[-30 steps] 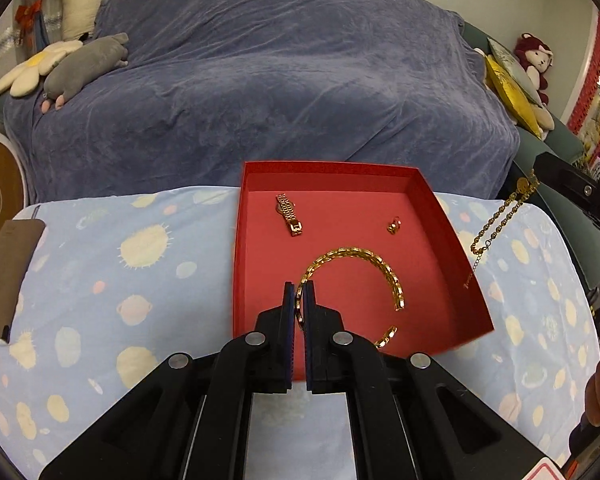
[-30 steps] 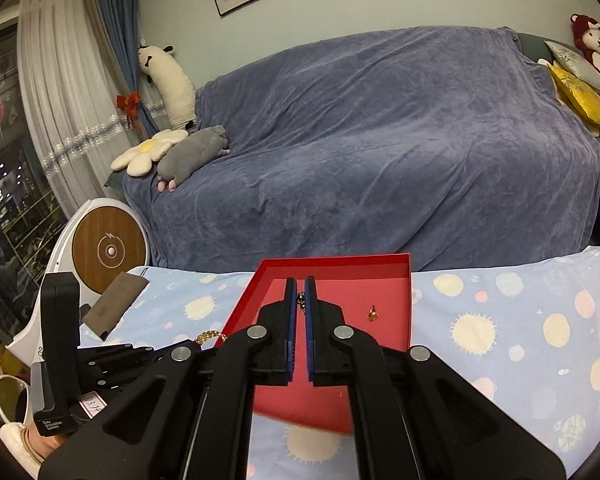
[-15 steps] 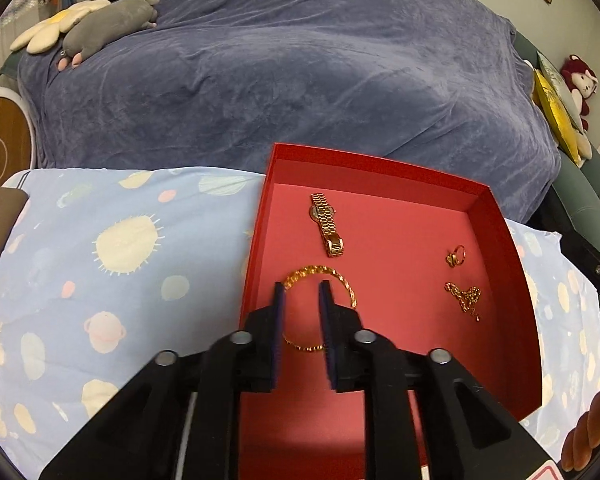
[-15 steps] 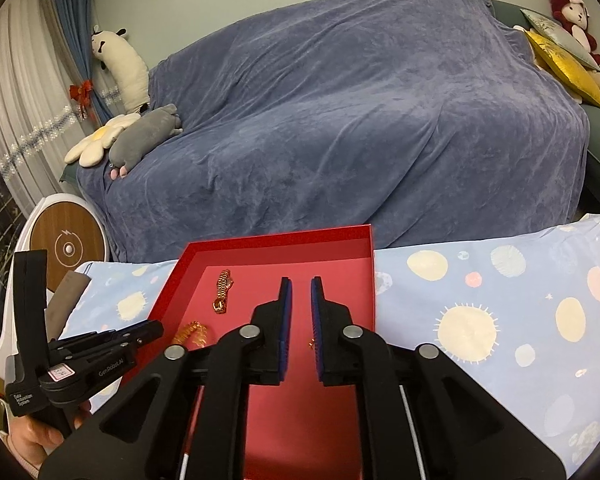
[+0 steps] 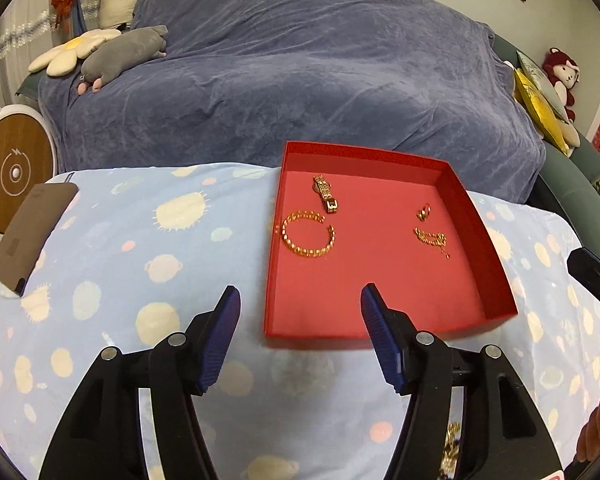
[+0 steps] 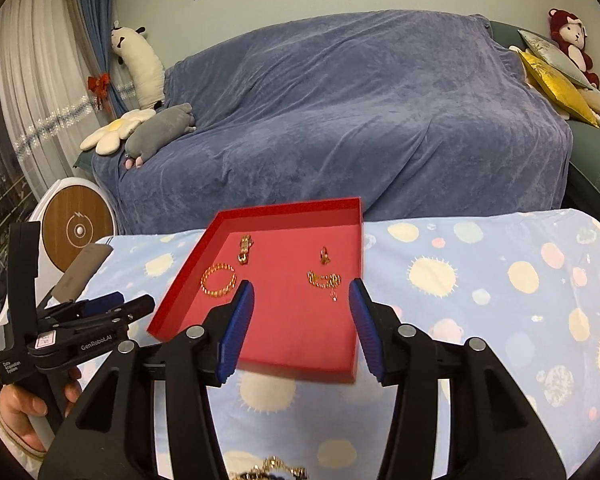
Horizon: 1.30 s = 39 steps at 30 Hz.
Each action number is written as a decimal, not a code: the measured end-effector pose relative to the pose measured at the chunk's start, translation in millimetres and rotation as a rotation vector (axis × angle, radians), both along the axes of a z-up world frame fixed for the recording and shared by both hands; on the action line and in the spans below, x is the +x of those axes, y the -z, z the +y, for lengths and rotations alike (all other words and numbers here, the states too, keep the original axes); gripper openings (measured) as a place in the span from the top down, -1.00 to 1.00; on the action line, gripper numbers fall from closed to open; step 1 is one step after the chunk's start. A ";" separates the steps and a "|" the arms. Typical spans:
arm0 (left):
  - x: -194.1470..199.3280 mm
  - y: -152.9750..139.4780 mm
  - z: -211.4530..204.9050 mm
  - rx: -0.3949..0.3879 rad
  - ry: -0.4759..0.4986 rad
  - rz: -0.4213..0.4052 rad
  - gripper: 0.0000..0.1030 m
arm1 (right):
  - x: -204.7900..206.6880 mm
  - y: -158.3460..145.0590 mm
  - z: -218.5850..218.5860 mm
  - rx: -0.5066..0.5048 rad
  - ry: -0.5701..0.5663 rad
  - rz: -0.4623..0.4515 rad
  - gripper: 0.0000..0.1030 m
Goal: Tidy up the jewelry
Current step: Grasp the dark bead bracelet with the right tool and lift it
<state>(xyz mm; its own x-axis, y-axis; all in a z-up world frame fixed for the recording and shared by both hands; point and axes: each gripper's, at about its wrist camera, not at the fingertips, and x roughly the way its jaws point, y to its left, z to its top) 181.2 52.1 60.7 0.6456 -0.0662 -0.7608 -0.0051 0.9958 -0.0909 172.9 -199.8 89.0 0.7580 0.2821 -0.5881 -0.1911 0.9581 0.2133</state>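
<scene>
Four gold pieces lie in the red tray (image 5: 476, 216).
A bracelet (image 5: 308, 236) and watch band (image 5: 326, 194) sit by its left wall, a ring (image 5: 424, 212) and chain (image 5: 432, 238) toward the right wall; the tray rests on a dotted cloth (image 5: 140, 248). Both the left gripper (image 5: 300, 304) and right gripper (image 6: 302, 300) have just been opening, fingers released, with nothing between them.

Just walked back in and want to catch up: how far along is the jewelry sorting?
Four pieces lie in the red tray: a bracelet, a watch strap, a ring and a small chain. Nothing is in hand: the left tool and the right tool have just been opening and hold nothing. More gold jewelry still lies on the cloth near the camera.
</scene>
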 end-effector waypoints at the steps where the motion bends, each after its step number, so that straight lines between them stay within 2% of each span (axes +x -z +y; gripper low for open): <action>1: -9.6 0.4 0.2 -0.015 0.001 0.002 -0.19 | -10.1 2.0 -1.9 -0.002 -0.001 0.005 0.07; 4: -36.3 6.2 -1.2 -0.035 0.006 0.029 -0.25 | -40.7 11.3 -4.8 -0.023 -0.022 0.027 0.07; 10: -87.4 22.5 -11.0 0.002 0.038 0.070 -0.25 | -99.9 36.8 11.3 -0.104 -0.131 0.065 0.09; 12: -102.6 28.0 -11.2 0.007 0.041 0.078 -0.29 | -115.8 48.8 18.0 -0.127 -0.169 0.086 0.26; 15: -119.5 38.9 -8.2 0.004 0.033 0.097 -0.30 | -128.2 65.9 27.1 -0.142 -0.217 0.122 0.42; 24: -123.0 56.6 -3.3 0.011 0.045 0.132 -0.30 | -123.4 94.2 44.7 -0.181 -0.277 0.156 0.48; 32: -120.7 68.1 3.7 -0.029 0.053 0.180 -0.30 | -112.0 118.7 49.3 -0.206 -0.298 0.209 0.48; 37: -120.8 70.6 1.1 -0.026 0.063 0.188 -0.30 | -107.3 121.8 50.6 -0.208 -0.304 0.224 0.68; 38: -120.9 71.5 0.0 -0.025 0.067 0.191 -0.30 | -106.9 121.9 51.6 -0.209 -0.308 0.227 0.79; 39: -121.1 72.5 -1.2 -0.023 0.070 0.195 -0.30 | -107.2 121.6 52.3 -0.213 -0.308 0.227 0.80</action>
